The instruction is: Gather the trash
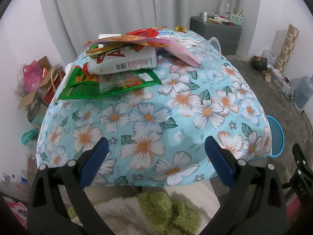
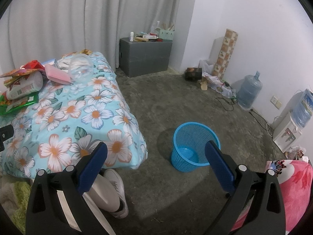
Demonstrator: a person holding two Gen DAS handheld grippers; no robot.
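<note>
A pile of trash lies at the far end of the flowered table [image 1: 148, 117]: a white bottle [image 1: 125, 61] on its side, a green foil wrapper [image 1: 109, 85], colourful wrappers [image 1: 125, 39], a pink packet [image 1: 183, 52] and a clear plastic cup [image 1: 210, 51] tipped over. My left gripper [image 1: 156, 146] hovers open over the table's near edge, well short of the pile. In the right wrist view the same bottle [image 2: 25, 87] and clear cup [image 2: 82, 68] show at left. A blue mesh bin [image 2: 193, 146] stands on the floor beside the table. My right gripper [image 2: 156, 150] is open above the floor, holding nothing.
A grey cabinet [image 2: 145, 55] with clutter stands against the far wall. A water jug [image 2: 249, 91], a dispenser [image 2: 291, 129] and cables [image 2: 227, 99] line the right wall. Cardboard and bags [image 1: 37, 82] sit left of the table. A person's white shoe [image 2: 117, 188] rests by the table.
</note>
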